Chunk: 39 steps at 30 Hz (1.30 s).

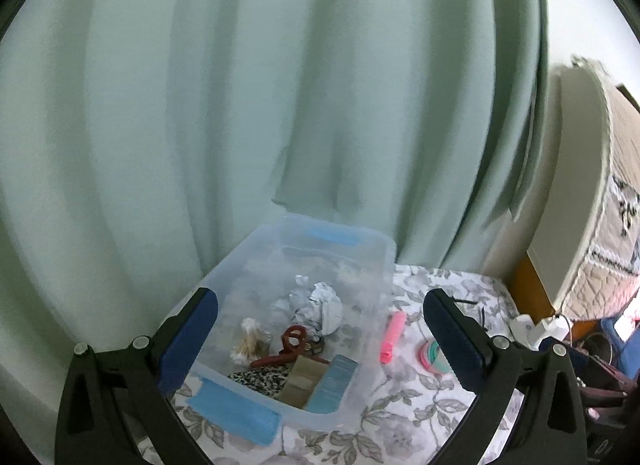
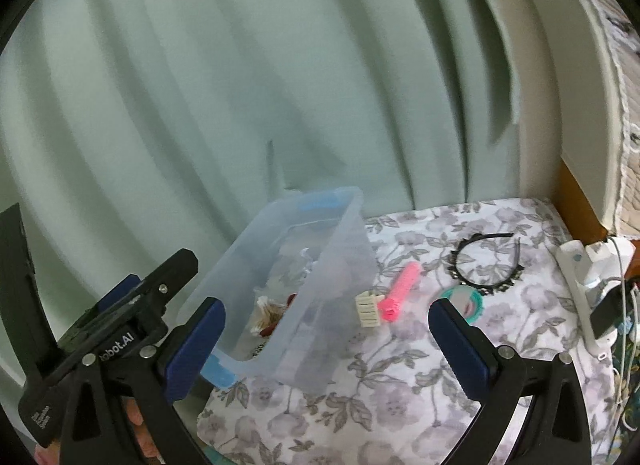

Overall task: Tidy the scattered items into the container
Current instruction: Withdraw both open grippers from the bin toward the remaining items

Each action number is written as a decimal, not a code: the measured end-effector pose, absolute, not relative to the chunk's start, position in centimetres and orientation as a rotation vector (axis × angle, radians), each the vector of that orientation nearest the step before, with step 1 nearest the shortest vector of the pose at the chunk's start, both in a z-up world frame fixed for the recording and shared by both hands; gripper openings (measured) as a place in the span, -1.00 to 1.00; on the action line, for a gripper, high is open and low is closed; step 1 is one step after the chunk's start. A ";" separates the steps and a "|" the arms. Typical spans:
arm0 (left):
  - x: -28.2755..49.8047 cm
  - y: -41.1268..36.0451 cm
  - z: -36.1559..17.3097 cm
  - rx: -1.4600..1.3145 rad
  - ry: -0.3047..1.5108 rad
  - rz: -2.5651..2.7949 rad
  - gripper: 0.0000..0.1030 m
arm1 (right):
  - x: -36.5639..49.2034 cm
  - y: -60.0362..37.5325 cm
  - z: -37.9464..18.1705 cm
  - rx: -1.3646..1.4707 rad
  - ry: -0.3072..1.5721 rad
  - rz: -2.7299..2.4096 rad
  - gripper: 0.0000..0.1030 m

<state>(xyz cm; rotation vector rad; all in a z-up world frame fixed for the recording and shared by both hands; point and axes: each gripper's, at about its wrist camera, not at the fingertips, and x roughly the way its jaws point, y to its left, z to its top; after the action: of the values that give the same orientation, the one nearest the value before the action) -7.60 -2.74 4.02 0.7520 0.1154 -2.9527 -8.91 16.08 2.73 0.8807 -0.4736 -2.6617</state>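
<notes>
A clear plastic bin (image 1: 376,265) with blue handles sits on the floral cloth (image 1: 404,417); it also shows in the right wrist view (image 2: 344,249). Inside lie crumpled paper (image 1: 320,305), cotton swabs (image 1: 250,341), a red hair claw (image 1: 290,341) and small packets. A pink hair roller (image 1: 392,331) (image 2: 400,291), a cream comb clip (image 2: 366,307), a teal tape roll (image 1: 434,355) (image 2: 468,301) and a black headband (image 2: 486,265) lie on the cloth to the right of the bin. My left gripper (image 1: 320,345) is open and empty above the bin. My right gripper (image 2: 326,345) is open and empty near the bin's front corner.
A pale green curtain (image 1: 280,105) hangs behind the bin. A white power strip with cables (image 2: 588,285) lies at the cloth's right edge. A quilted bedspread (image 1: 616,225) and wooden frame stand at the far right. The left gripper's body (image 2: 112,329) shows at left in the right wrist view.
</notes>
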 end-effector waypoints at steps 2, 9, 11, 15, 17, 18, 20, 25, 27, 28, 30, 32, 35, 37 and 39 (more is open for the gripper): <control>-7.9 -1.7 3.7 0.775 0.100 -2.979 0.99 | -8.8 17.2 2.4 0.870 -0.509 -2.667 1.00; -9.2 2.2 2.1 0.867 0.041 -3.019 0.99 | -8.8 21.8 0.9 0.861 -0.607 -2.726 1.00; -9.6 3.3 1.6 0.899 0.046 -3.038 0.99 | -8.8 23.0 0.2 0.867 -0.639 -2.725 1.00; -10.2 5.0 0.6 0.948 0.066 -3.075 0.99 | -8.9 25.4 -0.9 0.881 -0.685 -2.757 1.00; -10.4 5.9 0.0 0.963 0.071 -3.088 0.99 | -9.0 26.7 -1.7 0.896 -0.718 -2.779 1.00; -10.6 6.3 -0.3 0.973 0.065 -3.091 0.99 | -9.0 27.4 -2.2 0.907 -0.741 -2.790 1.00; -11.1 7.2 -1.0 1.004 0.040 -3.088 0.99 | -9.2 28.5 -3.1 0.921 -0.779 -2.802 1.00; -12.3 8.7 -3.0 1.088 0.005 -3.090 0.99 | -9.7 30.4 -5.1 0.960 -0.814 -2.792 1.00; -12.7 9.1 -4.0 1.130 -0.007 -3.095 0.99 | -9.8 31.0 -5.9 0.970 -0.834 -2.796 1.00; -12.9 9.4 -4.6 1.159 -0.020 -3.097 0.99 | -9.8 31.3 -6.2 0.972 -0.848 -2.800 1.00; -13.3 10.1 -6.0 1.231 -0.058 -3.087 0.99 | -10.0 32.0 -7.1 0.978 -0.878 -2.814 1.00; -13.6 10.8 -7.3 1.301 -0.082 -3.086 0.99 | -10.2 32.3 -7.8 0.992 -0.886 -2.829 1.00; -14.1 11.4 -9.0 1.388 -0.101 -3.077 0.99 | -10.9 32.1 -9.0 1.043 -0.857 -2.811 1.00; -14.5 11.5 -9.9 1.432 -0.094 -3.070 0.99 | -11.3 31.9 -9.8 1.074 -0.827 -2.812 1.00; -15.0 11.5 -10.7 1.451 -0.106 -3.048 0.99 | -11.6 31.6 -10.5 1.088 -0.796 -2.823 1.00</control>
<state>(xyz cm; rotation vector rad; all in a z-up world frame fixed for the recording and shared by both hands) -14.98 11.49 -10.68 1.4513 -0.1064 -3.0479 -11.60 31.58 -10.47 1.0884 -0.7963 -2.8232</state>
